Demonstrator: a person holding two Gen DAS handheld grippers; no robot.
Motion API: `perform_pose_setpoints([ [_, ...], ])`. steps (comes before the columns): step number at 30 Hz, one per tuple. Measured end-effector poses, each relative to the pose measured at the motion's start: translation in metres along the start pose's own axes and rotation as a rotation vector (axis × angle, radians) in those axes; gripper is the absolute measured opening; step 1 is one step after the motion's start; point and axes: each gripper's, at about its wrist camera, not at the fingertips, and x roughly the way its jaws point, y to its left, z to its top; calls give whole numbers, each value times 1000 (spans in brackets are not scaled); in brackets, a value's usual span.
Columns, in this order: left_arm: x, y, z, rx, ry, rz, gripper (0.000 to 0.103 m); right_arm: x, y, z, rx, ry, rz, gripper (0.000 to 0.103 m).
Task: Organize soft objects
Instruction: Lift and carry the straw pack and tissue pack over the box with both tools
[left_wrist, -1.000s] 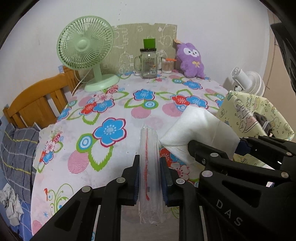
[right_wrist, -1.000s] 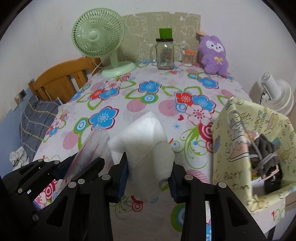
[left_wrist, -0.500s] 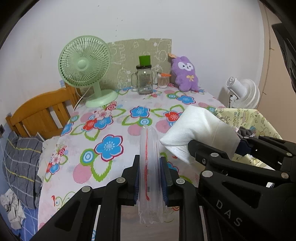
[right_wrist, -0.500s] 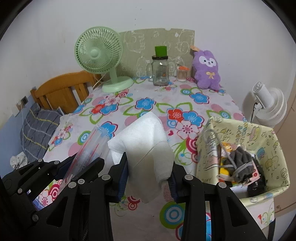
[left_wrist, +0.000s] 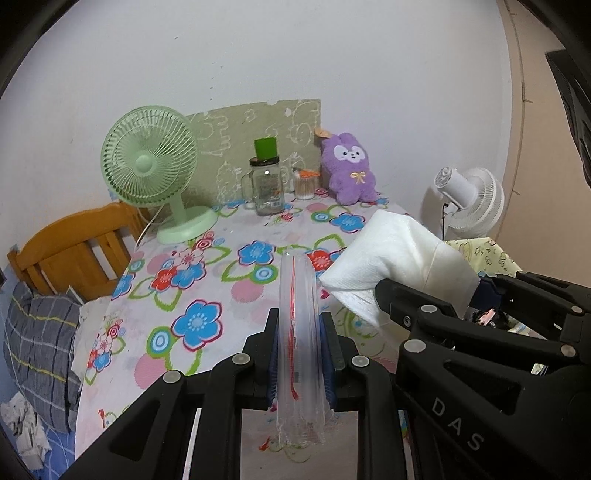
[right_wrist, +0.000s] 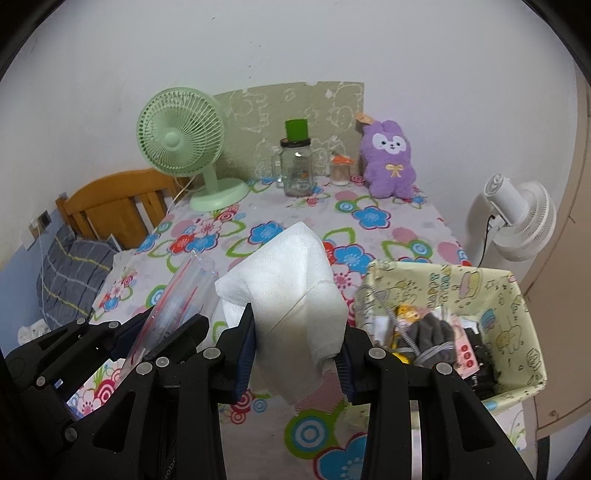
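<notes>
The left gripper (left_wrist: 300, 354) has its jaws clamped on a clear plastic zip bag (left_wrist: 298, 325) with a red seal line running along it; the bag stands edge-on between the blue pads and sticks out both above and below them. Just to its right, the right gripper (right_wrist: 298, 356) has its jaws closed on a folded white cloth (right_wrist: 291, 291) (soft and quilted-looking, possibly a paper towel), which bulges up above the pads and droops a little below them. Both held things hang over the near edge of the surface (right_wrist: 373, 240), which is covered with a flowered cloth in blue, red, pink and green.

At the near right, beside the surface, sits a pale yellow fabric bin (right_wrist: 517, 306) with cartoon print; inside it lie a grey knitted item (right_wrist: 432, 332), something yellow and some darker pieces that cannot be told apart. At the far edge, against the wall, stand a green desk fan (left_wrist: 155, 170) on the left, a glass mug jar (left_wrist: 266, 190) with a green cup on its lid, a small container with an orange top (left_wrist: 306, 182), and a purple plush rabbit (left_wrist: 349, 170) on the right. A white fan (right_wrist: 517, 218) stands beyond the bin at the far right. To the left are a wooden chair back (left_wrist: 70, 251) and a grey checked pillow (left_wrist: 37, 358).
</notes>
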Motion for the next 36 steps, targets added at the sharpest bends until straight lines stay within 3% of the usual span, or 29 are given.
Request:
perform_pose_setpoints([
  [36,35,-119,35,148,-6,-159,18,-19,-125,3,149,-46,-154,41],
])
